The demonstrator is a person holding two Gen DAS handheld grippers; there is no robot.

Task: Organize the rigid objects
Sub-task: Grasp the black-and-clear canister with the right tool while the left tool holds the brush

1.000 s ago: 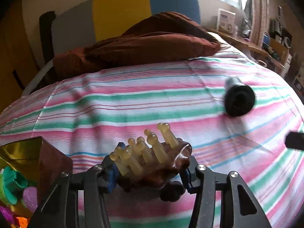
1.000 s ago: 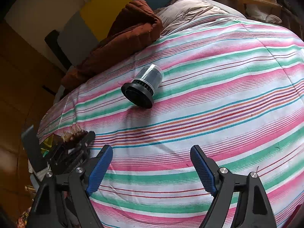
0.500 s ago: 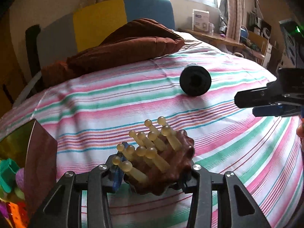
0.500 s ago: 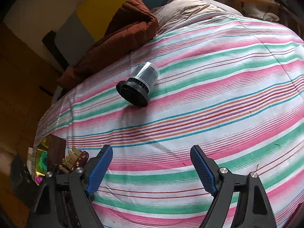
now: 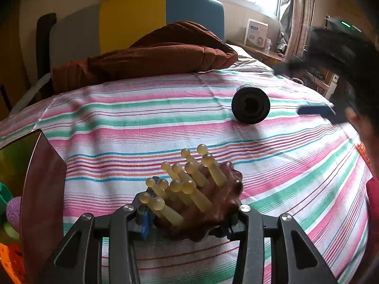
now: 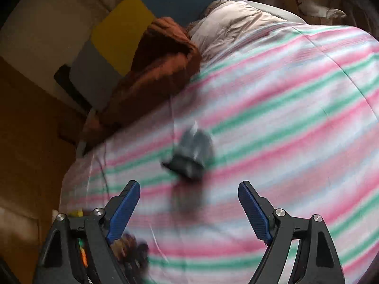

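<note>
My left gripper (image 5: 189, 215) is shut on a brown massage brush (image 5: 213, 203) with yellowish knobbed pegs, held above the striped bedsheet (image 5: 142, 127). A black-capped clear cylinder (image 5: 250, 105) lies on its side farther back right on the sheet. In the blurred right wrist view it (image 6: 191, 156) lies just ahead of my right gripper (image 6: 188, 210), which is open and empty above the sheet (image 6: 284, 118). The right gripper's blurred fingers (image 5: 315, 111) show at the right in the left wrist view.
A shiny box (image 5: 35, 177) with colourful toys stands at the left edge of the bed. A brown blanket (image 5: 154, 54) lies at the head, before a yellow, blue and grey headboard (image 5: 132, 16). A person's head (image 5: 350, 71) is at the right.
The right gripper has swung quickly toward the cylinder, which now lies close ahead of its fingers. The left gripper still holds the brush and has shifted its view slightly left.
</note>
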